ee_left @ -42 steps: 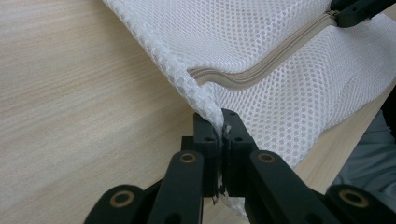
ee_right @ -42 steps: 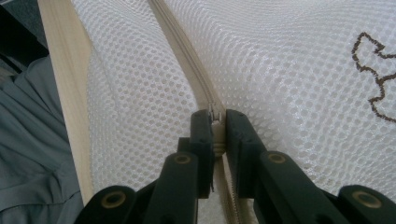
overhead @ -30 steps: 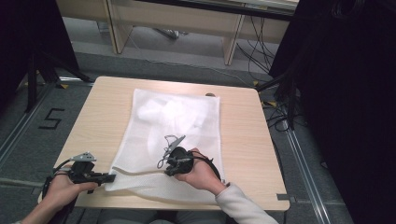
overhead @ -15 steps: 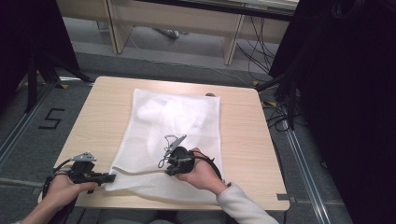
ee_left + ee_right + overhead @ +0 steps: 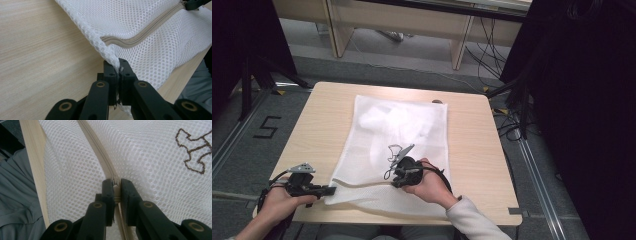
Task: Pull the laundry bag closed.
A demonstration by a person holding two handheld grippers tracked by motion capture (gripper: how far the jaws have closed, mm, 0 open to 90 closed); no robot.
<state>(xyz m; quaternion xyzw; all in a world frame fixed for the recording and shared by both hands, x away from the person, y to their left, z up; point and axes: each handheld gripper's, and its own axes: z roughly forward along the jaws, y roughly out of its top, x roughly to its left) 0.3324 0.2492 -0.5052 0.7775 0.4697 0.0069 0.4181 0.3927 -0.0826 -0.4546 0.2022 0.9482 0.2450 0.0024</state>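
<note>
Hand-held gripper pinches white mesh bag corner.

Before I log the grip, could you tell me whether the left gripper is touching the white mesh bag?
Touching. The left gripper view shows the left gripper with its jaws shut on the corner of the white mesh bag, the mesh pinched between them.

From my remote seat, the zipper pull is mostly buried between the right tongs. The mesh bag contents at twelve o'clock are a pale blur I can't identify. The left tongs cover the bag's pinched corner.
</note>
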